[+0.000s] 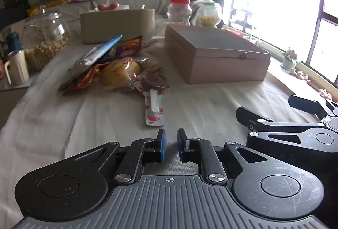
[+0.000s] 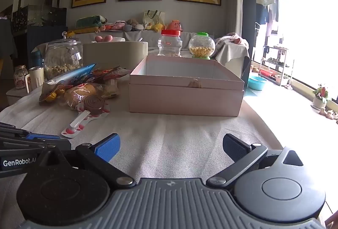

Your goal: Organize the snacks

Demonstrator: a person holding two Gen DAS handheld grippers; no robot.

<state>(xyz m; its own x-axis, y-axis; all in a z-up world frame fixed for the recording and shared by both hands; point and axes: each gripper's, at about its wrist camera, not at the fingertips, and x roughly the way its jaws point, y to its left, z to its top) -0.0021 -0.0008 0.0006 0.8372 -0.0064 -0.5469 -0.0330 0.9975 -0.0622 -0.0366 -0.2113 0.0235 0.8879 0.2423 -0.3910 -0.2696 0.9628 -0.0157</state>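
1. The left gripper [image 1: 171, 138] hangs low over the cloth-covered table [image 1: 200, 106], its blue-padded fingers [image 1: 162, 144] drawn in to a narrow slot with nothing between them
2. Just ahead of those fingertips, slightly to their left, lies a wrapped chocolate lollipop [image 1: 152, 83], its stick end toward the gripper and its swirled head farther off
3. Beyond the lollipop sits the pile of snacks [image 1: 109, 64]: a packaged bun [image 1: 120, 72], an orange packet [image 1: 84, 80], and a blue pouch [image 1: 101, 52] leaning across the top (the whole heap is ahead and left of the left fingers)
4. The right gripper [image 2: 171, 148] has its fingers [image 2: 108, 146] spread wide, bare cloth between them and nothing held; in the left wrist view it shows to the right of the left gripper
5. Straight ahead of the right fingers stands a pink box [image 2: 186, 91], open-topped, its inside empty as far as can be seen; the snack pile lies ahead and to the left of the right gripper, just beside the box
6. Farther off behind the pile are a glass jar of nuts [image 2: 62, 58] and a beige bin [image 2: 118, 53]; behind the box stand a red-lidded jar [image 2: 170, 43] and a green-topped candy globe [image 2: 201, 45]
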